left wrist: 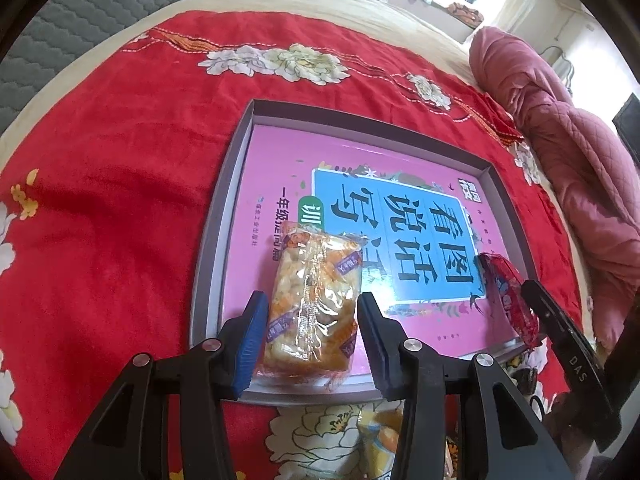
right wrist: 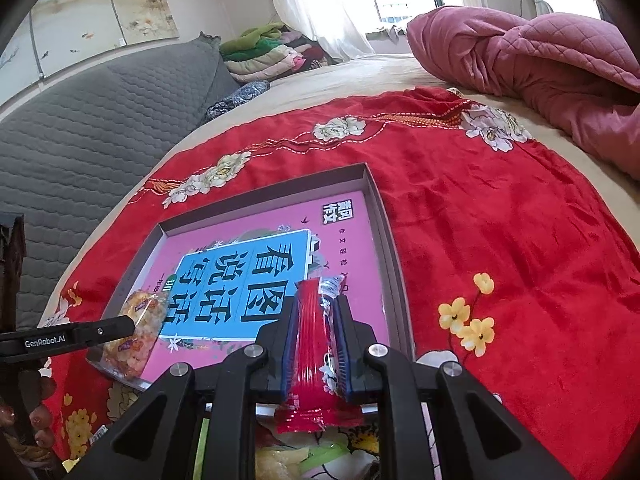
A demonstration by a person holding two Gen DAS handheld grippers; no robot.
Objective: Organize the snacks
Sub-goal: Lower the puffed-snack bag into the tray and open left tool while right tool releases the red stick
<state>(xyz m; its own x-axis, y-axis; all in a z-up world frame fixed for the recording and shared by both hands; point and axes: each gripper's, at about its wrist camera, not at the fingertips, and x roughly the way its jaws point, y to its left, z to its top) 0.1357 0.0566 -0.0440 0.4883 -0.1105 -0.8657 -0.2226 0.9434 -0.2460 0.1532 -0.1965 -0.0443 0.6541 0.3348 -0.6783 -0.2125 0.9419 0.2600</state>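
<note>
Two snack packets were in play over the shallow box (left wrist: 224, 216) that lay on the red floral blanket (left wrist: 120, 184). Our left gripper (left wrist: 314, 340) stood spread around the clear cracker packet (left wrist: 312, 304), its pads not visibly pressing, so we judged a lift from there could leave the packet behind or drag it askew. Our right gripper (right wrist: 316, 344) was pressed together on the red snack packet (right wrist: 310, 336), held edgewise above the box's near corner. The slick wrapper could have slid out and fallen outside the box.
</note>
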